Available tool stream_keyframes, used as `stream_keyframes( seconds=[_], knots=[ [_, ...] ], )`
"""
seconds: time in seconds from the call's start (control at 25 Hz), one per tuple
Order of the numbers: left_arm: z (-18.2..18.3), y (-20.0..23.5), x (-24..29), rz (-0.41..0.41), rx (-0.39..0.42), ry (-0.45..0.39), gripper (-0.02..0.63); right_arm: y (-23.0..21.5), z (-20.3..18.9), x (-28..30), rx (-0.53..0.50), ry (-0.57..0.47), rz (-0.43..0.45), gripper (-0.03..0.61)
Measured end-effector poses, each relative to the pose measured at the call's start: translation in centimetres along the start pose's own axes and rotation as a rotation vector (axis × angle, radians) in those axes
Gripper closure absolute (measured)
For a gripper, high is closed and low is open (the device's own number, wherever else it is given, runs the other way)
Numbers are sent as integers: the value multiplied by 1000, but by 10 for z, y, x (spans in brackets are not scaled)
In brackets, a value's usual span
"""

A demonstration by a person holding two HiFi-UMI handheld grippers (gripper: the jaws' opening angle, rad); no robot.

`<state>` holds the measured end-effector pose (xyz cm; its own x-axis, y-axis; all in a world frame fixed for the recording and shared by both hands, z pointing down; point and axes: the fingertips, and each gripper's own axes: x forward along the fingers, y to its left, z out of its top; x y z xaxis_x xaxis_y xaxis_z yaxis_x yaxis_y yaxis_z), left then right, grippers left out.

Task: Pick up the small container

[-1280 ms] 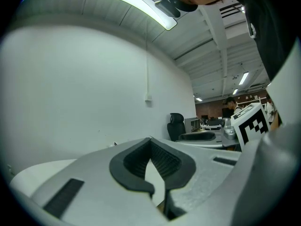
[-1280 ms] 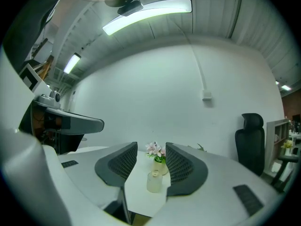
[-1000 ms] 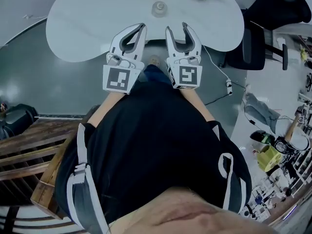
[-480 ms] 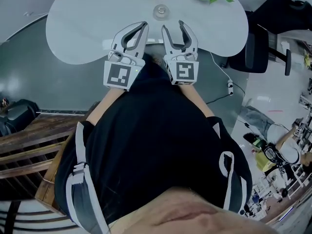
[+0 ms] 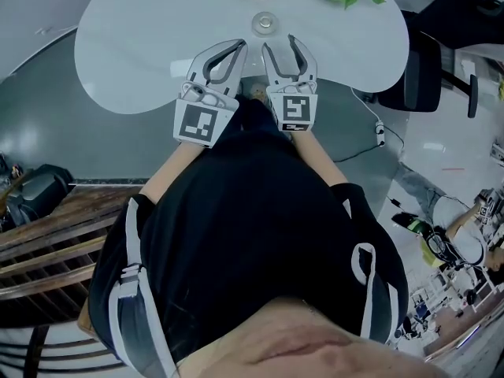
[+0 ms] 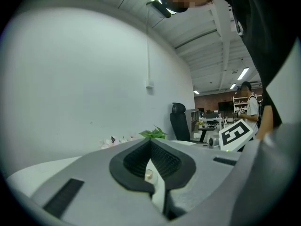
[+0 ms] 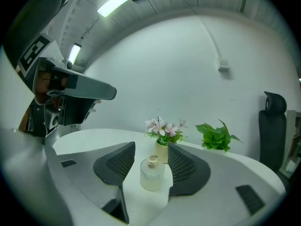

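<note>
— Frosted glass with a gold cap, that small container [image 5: 263, 24]. I'd judge it stiff, smooth, a bit slippery, breakable, probably light. Best taken round the squat body, not the cap.

— Where is it?

— Upright on the white desk [image 5: 142, 46], far side. The left hand-held gripper [image 5: 235, 47] has its jaws together and empty, with the container at its 1 o'clock. The right hand-held gripper [image 5: 279, 46] is opening, pads touching nothing. The container stands just beyond its tips, around 11 o'clock.

— From overhead it's only a disc.

— The right gripper view gives its side profile, framed by the pads, flowers [image 7: 162, 126] behind. Only the head view shows it's ahead of the jaws.
</note>
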<state>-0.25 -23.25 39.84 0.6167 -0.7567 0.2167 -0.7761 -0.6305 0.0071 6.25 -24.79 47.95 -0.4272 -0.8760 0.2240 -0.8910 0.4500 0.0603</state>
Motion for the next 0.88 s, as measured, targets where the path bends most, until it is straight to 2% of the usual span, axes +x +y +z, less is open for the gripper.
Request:
stream_keyframes(
  seconds=[0.56, 0.88],
  knots=[
    [-36, -4, 19, -73, -35, 75, 609, -4, -45, 37, 8, 70, 12, 327],
    [-45, -2, 21, -69, -47, 101, 609, 0, -69, 59, 21, 116, 28, 299]
  ],
)
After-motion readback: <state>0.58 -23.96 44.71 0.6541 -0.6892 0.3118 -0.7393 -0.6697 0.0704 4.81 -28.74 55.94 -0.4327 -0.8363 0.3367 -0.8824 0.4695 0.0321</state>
